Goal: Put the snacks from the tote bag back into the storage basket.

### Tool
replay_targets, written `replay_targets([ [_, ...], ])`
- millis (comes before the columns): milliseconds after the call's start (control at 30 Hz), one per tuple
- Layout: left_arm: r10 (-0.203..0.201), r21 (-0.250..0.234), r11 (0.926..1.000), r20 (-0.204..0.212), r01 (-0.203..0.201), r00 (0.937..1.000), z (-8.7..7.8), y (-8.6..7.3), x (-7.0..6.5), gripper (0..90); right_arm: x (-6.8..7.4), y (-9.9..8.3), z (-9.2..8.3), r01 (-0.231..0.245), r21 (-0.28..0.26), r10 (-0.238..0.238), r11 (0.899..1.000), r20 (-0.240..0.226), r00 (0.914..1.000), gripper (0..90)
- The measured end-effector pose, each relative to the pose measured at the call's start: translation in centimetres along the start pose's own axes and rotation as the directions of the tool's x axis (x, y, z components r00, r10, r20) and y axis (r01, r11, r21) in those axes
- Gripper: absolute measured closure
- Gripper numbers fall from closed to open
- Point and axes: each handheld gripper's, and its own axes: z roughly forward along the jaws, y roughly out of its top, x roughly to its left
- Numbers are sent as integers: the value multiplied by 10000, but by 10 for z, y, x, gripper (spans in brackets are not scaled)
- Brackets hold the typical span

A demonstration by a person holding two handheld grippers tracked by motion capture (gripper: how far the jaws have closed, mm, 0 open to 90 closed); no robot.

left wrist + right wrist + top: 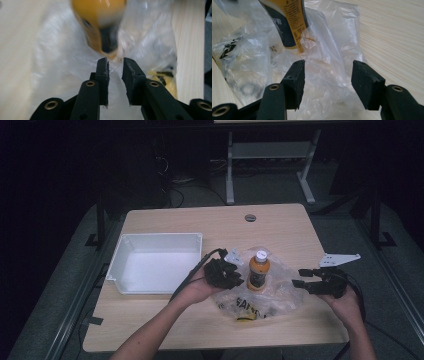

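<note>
White plastic bin [131,251] sits at the table's [280,225] nine o'clock side, well apart from the work. Just to its right, the left gripper [235,281] points toward three o'clock at the orange juice bottle [258,270], which stands upright on a crumpled clear plastic bag [280,295]. In the left gripper view its jaws stand close together with a narrow gap; bag film lies beneath them, though I cannot tell whether any is pinched, and the blurred bottle [100,22] sits beyond the tips at twelve o'clock. Farther right, the right gripper [300,277] points toward nine o'clock at the bag's edge. Its jaws stand well apart over the film [329,75], with the bottle [287,22] at eleven o'clock, clear of them
</note>
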Motion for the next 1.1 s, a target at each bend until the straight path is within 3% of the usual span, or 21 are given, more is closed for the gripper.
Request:
replay_targets([
  [267, -210, 692, 9974, 194, 196, 9996, 35, -31, -6, 756, -3, -2, -3, -95, -85, 96, 9999, 61, 9999, 447],
  [433, -598, 711, 9958, 164, 585, 9981, 47, -42, -5, 757, -2, -1, -1, -79, -61, 79, 10000, 30, 10000, 450],
  [567, -619, 597, 9963, 99, 612, 9980, 54, -47, -5, 760, -2, -2, 0, -66, -23, 66, 10000, 35, 10000, 452],
  [833, -523, 655, 9965, 103, 515, 9986, 48, -47, -7, 717, -2, -1, -1, -65, -67, 65, 10000, 45, 10000, 451],
  [967, -446, 316, 9985, 3, 445, 9990, 31, -42, -5, 635, -3, -2, -1, -68, -122, 69, 9999, 56, 10000, 449],
  [1100, -435, 106, 9990, 98, 434, 9990, 11, -36, -2, 609, -3, -1, -1, -45, -93, 46, 9999, 99, 9999, 449],
])
